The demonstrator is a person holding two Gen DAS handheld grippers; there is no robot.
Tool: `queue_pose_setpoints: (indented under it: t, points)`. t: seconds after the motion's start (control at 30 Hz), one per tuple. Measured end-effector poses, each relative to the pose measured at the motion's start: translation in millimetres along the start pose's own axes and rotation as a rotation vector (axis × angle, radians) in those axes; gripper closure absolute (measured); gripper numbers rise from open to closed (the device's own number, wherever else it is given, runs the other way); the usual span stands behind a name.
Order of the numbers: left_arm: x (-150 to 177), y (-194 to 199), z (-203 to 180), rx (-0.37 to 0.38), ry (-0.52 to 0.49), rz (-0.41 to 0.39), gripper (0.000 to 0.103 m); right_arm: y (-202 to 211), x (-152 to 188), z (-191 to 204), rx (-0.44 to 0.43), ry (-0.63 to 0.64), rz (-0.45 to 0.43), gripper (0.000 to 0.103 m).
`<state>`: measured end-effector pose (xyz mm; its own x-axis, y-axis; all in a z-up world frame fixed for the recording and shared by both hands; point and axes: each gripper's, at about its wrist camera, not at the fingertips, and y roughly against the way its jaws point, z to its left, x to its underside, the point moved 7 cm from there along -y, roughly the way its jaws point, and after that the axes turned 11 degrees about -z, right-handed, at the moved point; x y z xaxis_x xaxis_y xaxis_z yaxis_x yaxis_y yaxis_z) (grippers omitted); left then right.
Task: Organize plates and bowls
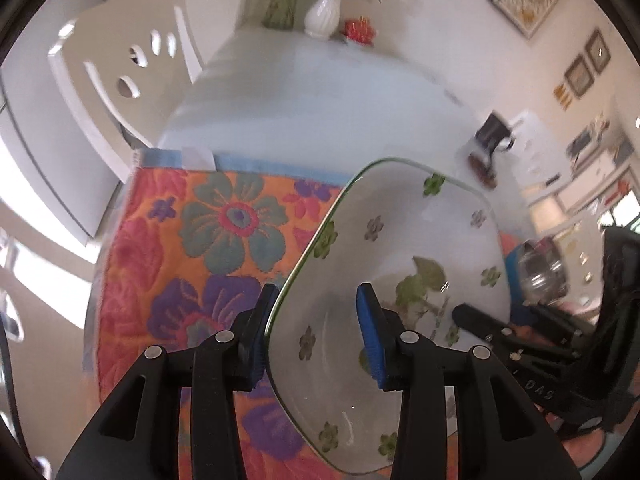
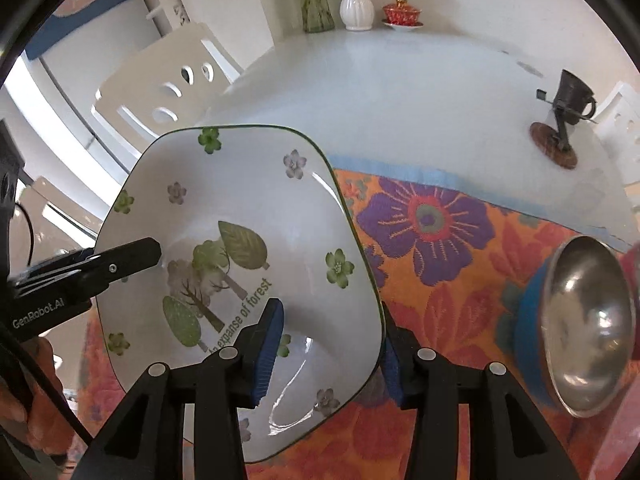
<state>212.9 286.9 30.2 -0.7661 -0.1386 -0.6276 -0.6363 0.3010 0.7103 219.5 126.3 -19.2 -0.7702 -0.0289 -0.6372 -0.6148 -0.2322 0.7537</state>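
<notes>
Blue-padded fingers [image 1: 370,336] of the left tool [image 1: 316,334] grip the plate's [image 1: 404,240] rim, holding it tilted above the floral cloth [image 1: 224,220]; this view is blurred, so contact seems likely. Right tool [image 2: 332,340] likewise clamps the plate [image 2: 248,208]; a steel bowl [image 2: 588,340] sits right of it on the worktop [image 2: 400,88].

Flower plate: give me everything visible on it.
The plate is a glossy white, rounded-square, ceramic-looking dish with a thin green rim, small flower prints, a tree picture and the words "expanse of forest". It is tilted above the floral mat. The left gripper and right gripper each straddle an opposite edge.
</notes>
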Motion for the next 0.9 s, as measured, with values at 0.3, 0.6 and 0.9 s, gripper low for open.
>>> queue_pose_setpoints:
  t: [0.3,0.6,0.9]
  points:
    - [6,89,-14,-0.020,0.041,-0.081,0.064,77,6,33,-0.013,-0.058,-0.021,0.060]
    - [60,159,-10,-0.023,0.068,-0.096,0.064,138,63,67,-0.035,-0.072,0.019,0.059]
    - [146,177,-5,-0.011,0.067,0.026,0.065,166,145,81,-0.018,-0.022,0.102,0.059]
